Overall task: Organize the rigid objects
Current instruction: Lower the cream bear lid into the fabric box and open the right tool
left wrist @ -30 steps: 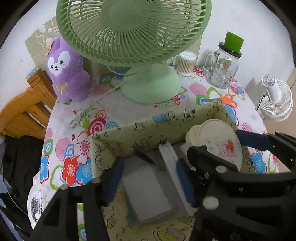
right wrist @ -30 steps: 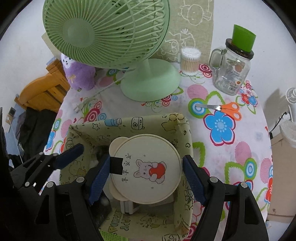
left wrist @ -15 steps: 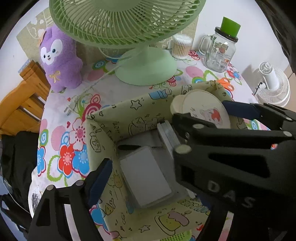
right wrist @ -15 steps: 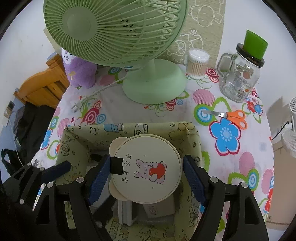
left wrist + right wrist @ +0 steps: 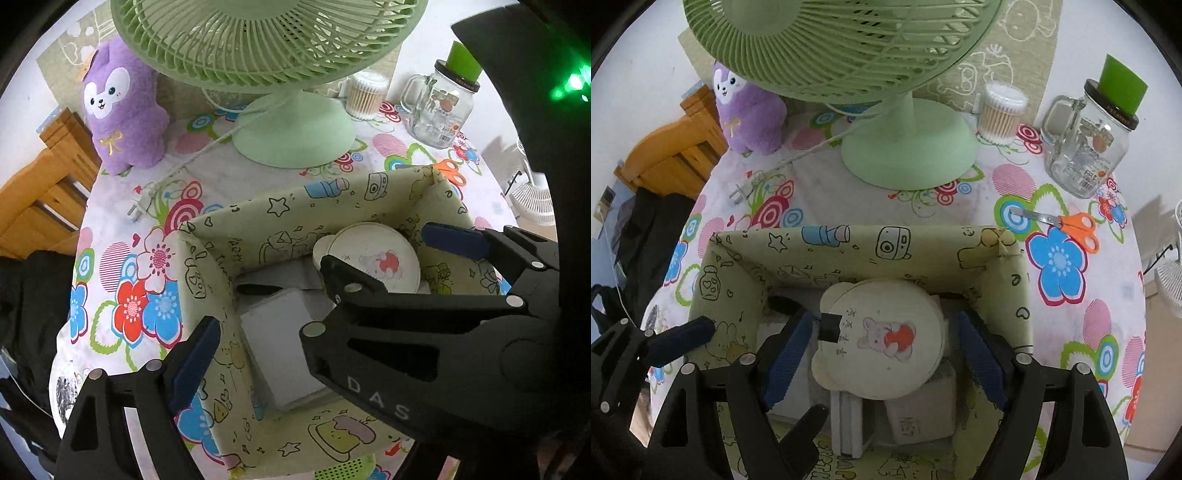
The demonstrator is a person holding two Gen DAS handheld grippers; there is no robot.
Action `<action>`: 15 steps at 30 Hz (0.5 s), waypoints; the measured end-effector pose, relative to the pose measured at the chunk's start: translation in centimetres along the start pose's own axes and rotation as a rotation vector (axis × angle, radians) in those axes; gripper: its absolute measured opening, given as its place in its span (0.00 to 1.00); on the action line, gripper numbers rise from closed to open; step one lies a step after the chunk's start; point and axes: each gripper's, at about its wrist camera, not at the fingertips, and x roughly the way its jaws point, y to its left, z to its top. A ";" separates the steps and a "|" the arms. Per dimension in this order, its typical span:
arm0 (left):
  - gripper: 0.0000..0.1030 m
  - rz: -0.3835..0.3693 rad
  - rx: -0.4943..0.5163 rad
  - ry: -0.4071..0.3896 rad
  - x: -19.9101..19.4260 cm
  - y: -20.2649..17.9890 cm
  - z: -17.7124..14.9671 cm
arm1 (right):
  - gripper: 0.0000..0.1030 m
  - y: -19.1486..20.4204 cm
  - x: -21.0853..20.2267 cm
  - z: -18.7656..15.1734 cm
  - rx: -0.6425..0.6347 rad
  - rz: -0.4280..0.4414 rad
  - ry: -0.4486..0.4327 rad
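Nearest to me, the right claw point(image 5: 886, 354) sits down inside the patterned fabric storage box point(image 5: 827, 245), its blue pads spread to either side of the round cream mirror point(image 5: 886, 339) with the bear-ear bumps and a little rabbit print. Both pads stand clear of its rim, so I read the claw as released, with the mirror lying on top of the white boxes point(image 5: 923, 417) already packed in the bottom. The left claw point(image 5: 369, 325) hangs wide open over the box's left side, one finger point(image 5: 192, 358) outside the wall, holding nothing; a flat grey-white case point(image 5: 280, 347) lies beneath it.

The mirror looks perched, not seated: it rests tilted across uneven boxes. Lifting the right claw out carelessly could catch its edge and tip it, and the soft box walls would give if a finger dragged on them.

Further out on the flowered surface point(image 5: 1063, 258) lie orange-handled scissors point(image 5: 1067, 223), seemingly not yet put away. Beyond stand the green desk fan point(image 5: 905, 147), a tub of cotton swabs point(image 5: 1001, 110), a glass mug jar point(image 5: 1086, 144) and a purple plush point(image 5: 746, 110).
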 end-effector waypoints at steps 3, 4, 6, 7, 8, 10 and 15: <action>0.87 -0.003 0.001 -0.003 0.0 0.0 0.0 | 0.85 -0.1 -0.1 -0.1 0.014 0.015 0.007; 0.87 -0.002 0.006 -0.005 -0.2 -0.1 -0.1 | 0.86 -0.1 -0.2 -0.2 0.018 0.019 0.009; 0.87 0.001 0.014 -0.011 -0.4 -0.1 -0.2 | 0.87 0.0 -0.5 -0.4 0.019 0.015 0.009; 0.88 0.001 0.015 -0.013 -0.6 -0.2 -0.2 | 0.88 0.0 -0.7 -0.6 0.019 0.006 0.006; 0.88 0.001 0.015 -0.016 -0.7 -0.2 -0.3 | 0.88 0.0 -0.8 -0.7 0.021 0.006 0.004; 0.88 0.002 0.017 -0.020 -1.0 -0.2 -0.4 | 0.88 0.0 -1.3 -1.0 0.026 0.007 0.000; 0.89 0.008 0.028 -0.032 -2.1 -0.6 -0.9 | 0.88 0.1 -2.7 -1.6 0.037 -0.007 -0.017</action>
